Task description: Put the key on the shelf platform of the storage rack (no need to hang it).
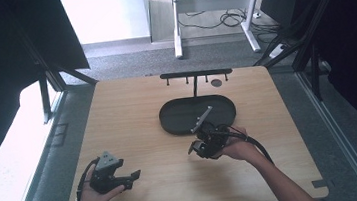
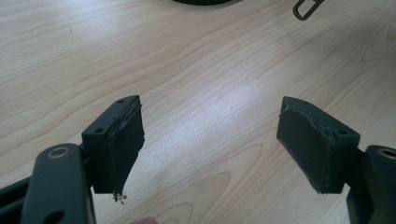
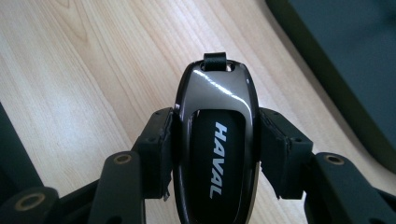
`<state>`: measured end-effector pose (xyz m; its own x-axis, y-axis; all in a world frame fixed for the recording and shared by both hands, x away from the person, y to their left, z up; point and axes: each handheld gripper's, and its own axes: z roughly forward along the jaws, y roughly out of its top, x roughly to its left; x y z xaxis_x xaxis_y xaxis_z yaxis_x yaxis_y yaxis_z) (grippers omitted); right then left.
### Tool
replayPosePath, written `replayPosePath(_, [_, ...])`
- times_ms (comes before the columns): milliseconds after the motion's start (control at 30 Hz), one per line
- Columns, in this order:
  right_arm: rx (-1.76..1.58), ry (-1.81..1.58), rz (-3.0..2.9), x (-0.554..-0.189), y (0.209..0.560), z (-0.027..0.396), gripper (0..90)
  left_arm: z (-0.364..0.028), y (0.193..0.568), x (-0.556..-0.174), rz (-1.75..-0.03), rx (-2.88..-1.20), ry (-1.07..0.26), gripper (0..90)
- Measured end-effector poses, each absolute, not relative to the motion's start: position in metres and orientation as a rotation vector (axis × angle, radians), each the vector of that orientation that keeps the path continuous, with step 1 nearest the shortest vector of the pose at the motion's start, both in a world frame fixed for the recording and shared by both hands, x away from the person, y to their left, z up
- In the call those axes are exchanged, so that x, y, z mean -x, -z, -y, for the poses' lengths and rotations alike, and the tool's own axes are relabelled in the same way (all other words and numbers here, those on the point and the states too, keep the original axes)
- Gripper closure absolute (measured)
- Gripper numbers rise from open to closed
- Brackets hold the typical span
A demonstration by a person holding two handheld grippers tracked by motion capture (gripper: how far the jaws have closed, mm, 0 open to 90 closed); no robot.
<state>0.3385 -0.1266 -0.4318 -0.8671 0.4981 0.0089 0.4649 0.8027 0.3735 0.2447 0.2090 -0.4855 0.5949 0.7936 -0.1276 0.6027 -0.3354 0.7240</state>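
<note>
Here: black oval tray (image 1: 179, 123) empty; right gripper (image 3: 215, 140) clamps key fob (image 3: 215, 154).

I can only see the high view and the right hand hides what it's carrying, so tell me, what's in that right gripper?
Observer: The right gripper is shut on a glossy dark car key fob with HAVAL printed on it in white.
Operator: How is it gripped?
Observer: The jaws press its two long sides, and its strap-loop end points away from the gripper.
Operator: Is the left gripper carrying anything?
Observer: No. In the left gripper view the left gripper stands wide open over bare wooden table.
Operator: Anything lying ahead of it?
Observer: A small metal clip shows at the top edge of that view; whether it touches the table I can't tell.
</note>
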Motion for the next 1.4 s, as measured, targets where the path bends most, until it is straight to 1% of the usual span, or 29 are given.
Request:
replayPosePath(367, [-0.781, -0.547, -2.889, -0.355, 0.426, 0.125, 49.3, -0.210, 0.486, -0.245, -1.098, -2.063, -0.318, 23.3])
replayPosePath(1000, [-0.870, -0.669, -2.865, -0.389, 0.405, 0.129, 49.2, -0.207, 0.488, -0.246, -1.097, -2.072, -0.313, 23.2])
replayPosePath(1400, [-0.918, -0.725, -2.851, -0.418, 0.396, 0.126, 49.3, -0.207, 0.488, -0.246, -1.093, -2.070, -0.309, 23.2])
